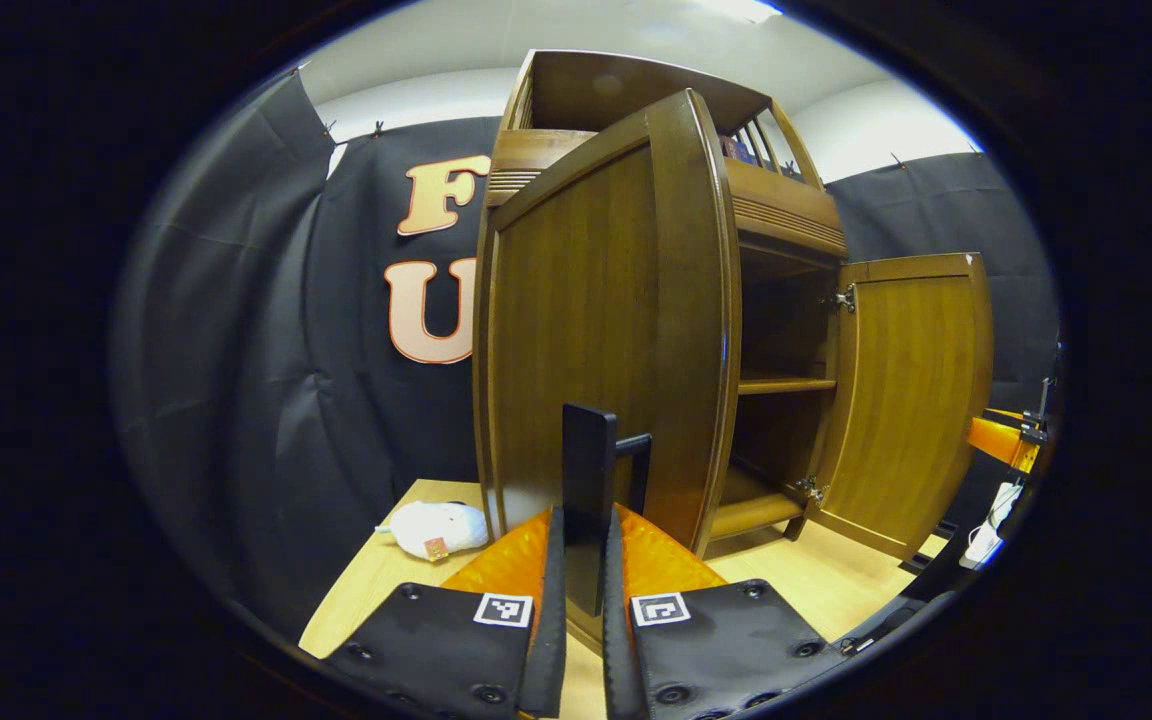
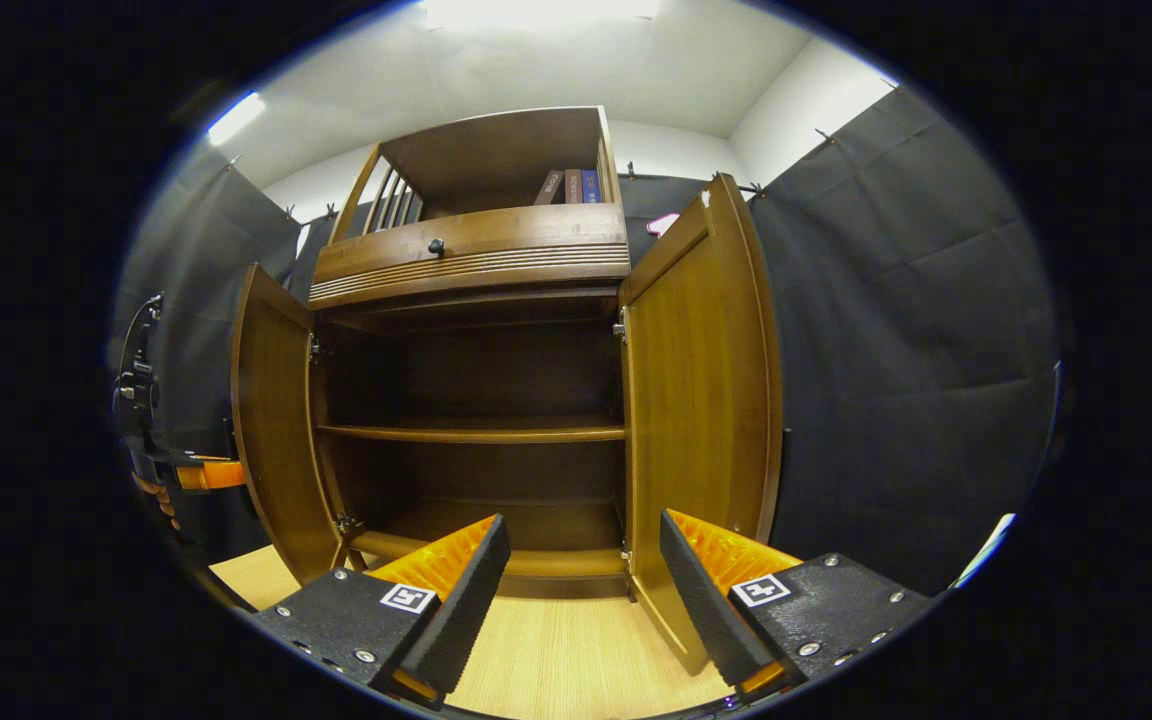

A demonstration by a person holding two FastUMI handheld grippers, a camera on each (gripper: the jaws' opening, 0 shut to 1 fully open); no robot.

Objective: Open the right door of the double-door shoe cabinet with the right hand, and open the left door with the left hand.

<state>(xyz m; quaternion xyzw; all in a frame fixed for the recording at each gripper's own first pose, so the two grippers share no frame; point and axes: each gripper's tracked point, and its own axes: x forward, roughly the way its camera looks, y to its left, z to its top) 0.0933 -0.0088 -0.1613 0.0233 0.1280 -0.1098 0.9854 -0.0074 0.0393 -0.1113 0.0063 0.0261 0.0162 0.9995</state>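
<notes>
Brown wooden double-door shoe cabinet [image 2: 476, 270] stands on a pale wood floor [image 2: 556, 650] with both doors swung open. In the left gripper view, the left door [image 1: 596, 330] hides most of the inside; past its edge a slice of shelf [image 1: 786, 384] and the open right door [image 1: 911, 400] show. The left gripper [image 1: 586, 590] is clenched on the dark upright handle [image 1: 588, 470] of the left door, both fingers pressing its sides; the handle's lower end is hidden between them. A white plush toy [image 1: 436, 528] lies on the floor just beside that door, partly covered by it. In the right gripper view, the right gripper [image 2: 581, 590] hangs released, fingers spread wide, before the dark cabinet interior, near the right door's lower edge. The drawer's small knob [image 2: 435, 245] and some books [image 2: 569, 186] on top are hard to make out.
</notes>
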